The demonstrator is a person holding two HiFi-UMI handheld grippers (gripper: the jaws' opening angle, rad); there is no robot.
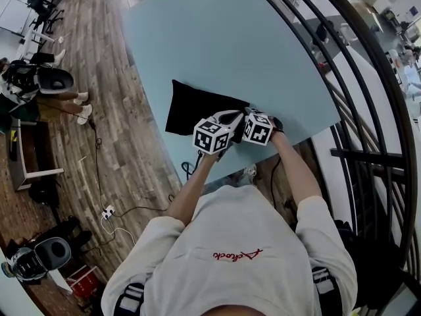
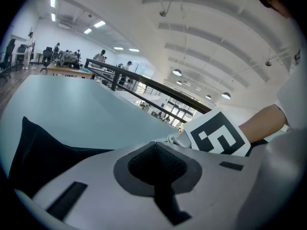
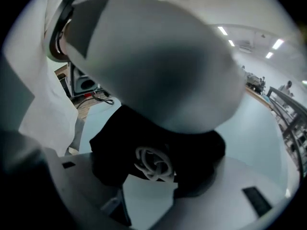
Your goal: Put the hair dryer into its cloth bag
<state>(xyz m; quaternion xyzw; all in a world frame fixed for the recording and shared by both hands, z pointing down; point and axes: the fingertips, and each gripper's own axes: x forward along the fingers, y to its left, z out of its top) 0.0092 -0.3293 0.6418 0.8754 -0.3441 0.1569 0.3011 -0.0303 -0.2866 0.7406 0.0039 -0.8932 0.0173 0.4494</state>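
Near the front edge of the pale blue counter (image 1: 217, 38), the head view shows only two marker cubes (image 1: 214, 135) side by side over the near corner of the flat black cloth bag (image 1: 191, 107). The left gripper view shows what that hides: the left tool (image 2: 154, 150) has its grey jaws closed together. Black cloth lies just left of them, and I cannot tell whether a fold is pinched. Only the right gripper view shows the hair dryer (image 3: 158, 66), a big, rounded, pale grey body, out of focus. Its lower end is sunk in the bag's dark mouth, with a white coiled cord (image 3: 153, 163) just under it. The right tool (image 3: 158, 193) has its jaws wide apart on either side of that cloth, gripping nothing I can see.

Grey-brown plank floor (image 1: 112, 78) and a curved black metal railing (image 1: 348, 91) surround the counter. The left gripper view adds a white arched ceiling (image 2: 216, 37). The bag looks soft and matte, the counter smooth.
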